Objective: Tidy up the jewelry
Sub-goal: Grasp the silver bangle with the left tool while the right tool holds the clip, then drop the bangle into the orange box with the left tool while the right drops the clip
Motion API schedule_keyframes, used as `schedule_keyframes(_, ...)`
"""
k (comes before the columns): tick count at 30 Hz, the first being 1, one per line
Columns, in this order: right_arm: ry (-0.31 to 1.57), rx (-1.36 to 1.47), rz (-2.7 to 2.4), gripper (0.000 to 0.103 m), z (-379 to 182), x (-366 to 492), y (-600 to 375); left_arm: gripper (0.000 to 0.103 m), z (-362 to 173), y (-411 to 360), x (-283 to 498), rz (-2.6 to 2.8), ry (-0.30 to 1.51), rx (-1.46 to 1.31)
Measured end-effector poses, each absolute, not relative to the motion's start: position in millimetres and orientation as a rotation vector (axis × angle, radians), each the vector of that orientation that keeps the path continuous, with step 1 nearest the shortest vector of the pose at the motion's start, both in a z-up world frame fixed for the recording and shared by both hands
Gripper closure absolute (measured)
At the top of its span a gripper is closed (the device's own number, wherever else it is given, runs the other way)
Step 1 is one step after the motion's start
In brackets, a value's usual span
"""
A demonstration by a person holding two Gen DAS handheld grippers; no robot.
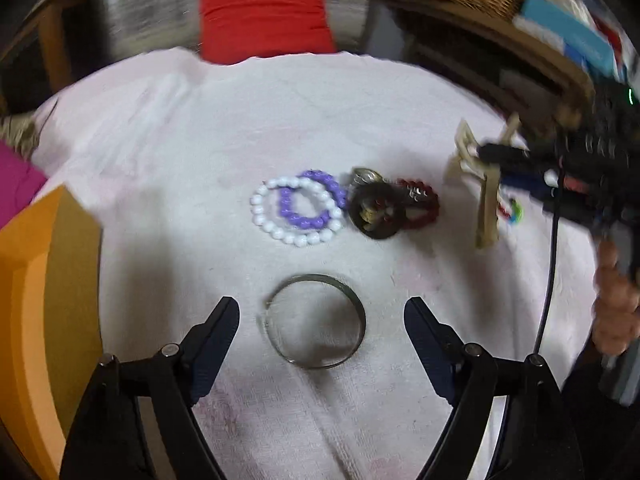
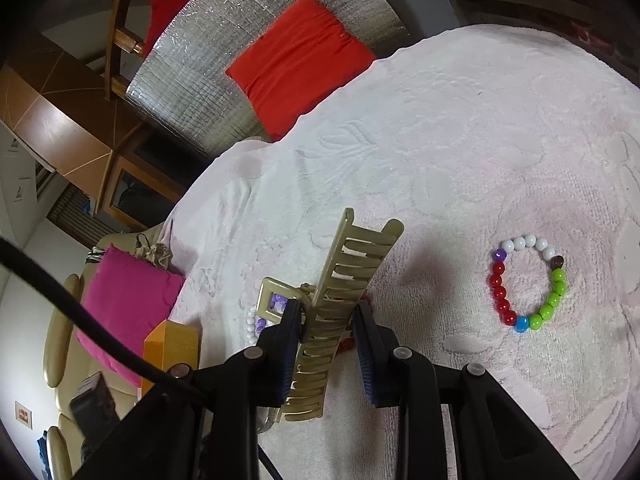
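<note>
1. Left gripper (image 1: 322,314) was seen at the bottom of the left wrist view with its jaws spread wide and nothing pressed between the pads; a metal bangle (image 1: 315,322) lay flat on the white towel (image 1: 160,140) in the gap between the fingertips, touched by neither.
2. Above the bangle, at mid-frame, a white bead bracelet (image 1: 295,212) was overlapped by a purple bead bracelet (image 1: 310,200); just to their right a dark round piece (image 1: 374,212) lay against a dark red bead bracelet (image 1: 422,208).
3. At the right edge of that view, blurred, the right gripper was seen with a tan hair claw in it, and part of a hand (image 1: 614,300) was visible below.
4. An orange box (image 1: 48,300) was seen at the left edge.
5. In the right wrist view, the right gripper (image 2: 328,312) was seen at lower centre, clamped on the tan hair claw (image 2: 340,300), which was held tilted above the towel.
6. At the right of that frame, a multicoloured bead bracelet (image 2: 528,284) lay flat on the towel, well apart from the claw.
</note>
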State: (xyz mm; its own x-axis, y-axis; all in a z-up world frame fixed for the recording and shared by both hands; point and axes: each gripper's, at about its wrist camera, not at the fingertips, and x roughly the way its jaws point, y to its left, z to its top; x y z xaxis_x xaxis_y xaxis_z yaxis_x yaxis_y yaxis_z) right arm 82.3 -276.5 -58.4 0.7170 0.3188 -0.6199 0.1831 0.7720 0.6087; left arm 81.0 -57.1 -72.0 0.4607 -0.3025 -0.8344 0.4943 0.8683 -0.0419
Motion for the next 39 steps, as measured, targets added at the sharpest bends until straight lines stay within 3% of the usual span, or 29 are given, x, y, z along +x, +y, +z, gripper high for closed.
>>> schedule_keyframes(5,0.786,0.706,0.083,0.074,-59,82,-277,0.02,-99,-71,85,-0.438,0.998,0.317)
schedule_keyframes(7,0.785,0.707,0.081,0.074,-58,82,-277,0.042,-96,-64,88,-0.458,1.011,0.26)
schedule_keyframes(14,0.774,0.69,0.097,0.074,-54,81,-267,0.041,-75,-47,88,-0.434,0.957,0.208)
schedule_keyframes(18,0.748,0.631,0.143,0.074,-40,79,-248,0.041,-28,-19,67,-0.412,0.851,0.136)
schedule_keyframes(25,0.705,0.45,0.362,0.074,0,88,-168,0.041,42,94,31,-0.173,0.662,-0.045)
schedule_keyframes(32,0.838,0.335,0.556,0.074,14,136,-20,0.041,-21,213,45,0.216,0.848,-0.233)
schedule_keyframes(39,0.975,0.235,0.575,0.074,-14,182,93,0.041,-62,244,61,0.327,0.99,-0.364)
